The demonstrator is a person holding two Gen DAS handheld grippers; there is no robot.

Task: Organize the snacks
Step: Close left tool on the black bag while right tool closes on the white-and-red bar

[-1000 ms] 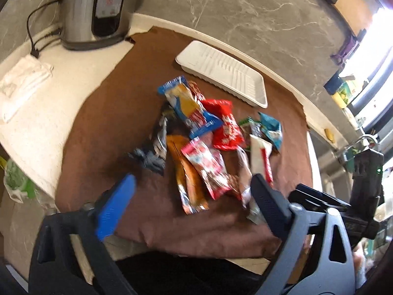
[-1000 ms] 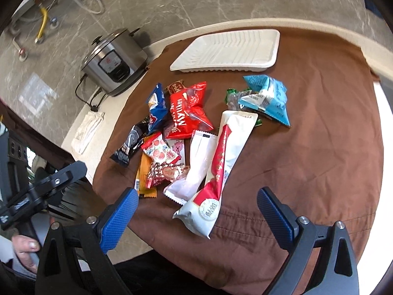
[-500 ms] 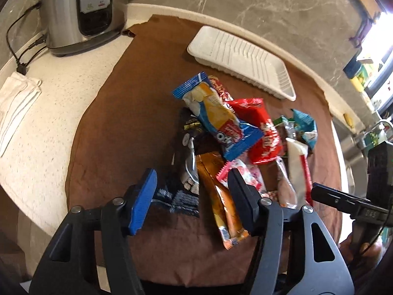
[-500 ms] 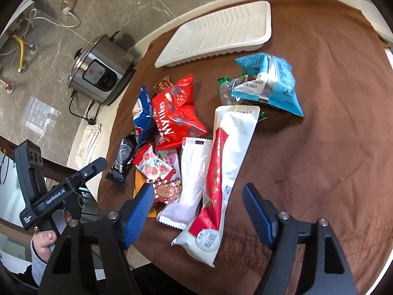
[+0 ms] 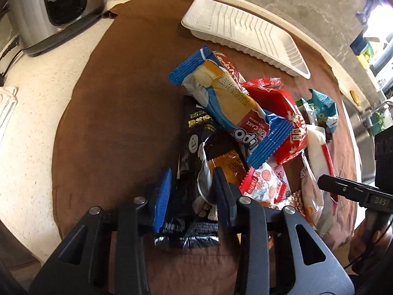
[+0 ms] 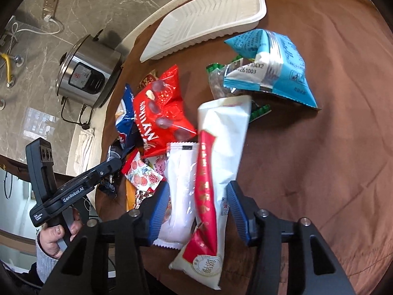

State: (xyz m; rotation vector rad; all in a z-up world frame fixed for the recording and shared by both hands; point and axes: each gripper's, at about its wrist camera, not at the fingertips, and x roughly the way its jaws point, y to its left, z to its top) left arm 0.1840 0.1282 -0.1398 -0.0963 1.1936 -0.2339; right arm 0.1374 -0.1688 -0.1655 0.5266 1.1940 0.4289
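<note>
left gripper [image 5: 191, 191]: pinching black sesame packet [image 5: 194, 147] | right gripper [image 6: 196, 204]: spread, straddling white-red packet [image 6: 216, 172] and white packet [image 6: 179, 184] | brown cloth [image 5: 122, 98]

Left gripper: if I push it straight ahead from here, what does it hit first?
The black sesame packet already lies between the left gripper fingers; beyond it sits the orange wrapper, then the blue cake pack. Depth unclear.

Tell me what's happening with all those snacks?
A person is sorting a pile of snack packets on a brown cloth. The left hand-held gripper has its fingers either side of a black foil packet. The right hand-held gripper straddles a long white-and-red packet and a plain white packet. The white ribbed plastic tray at the back holds nothing yet.
</note>
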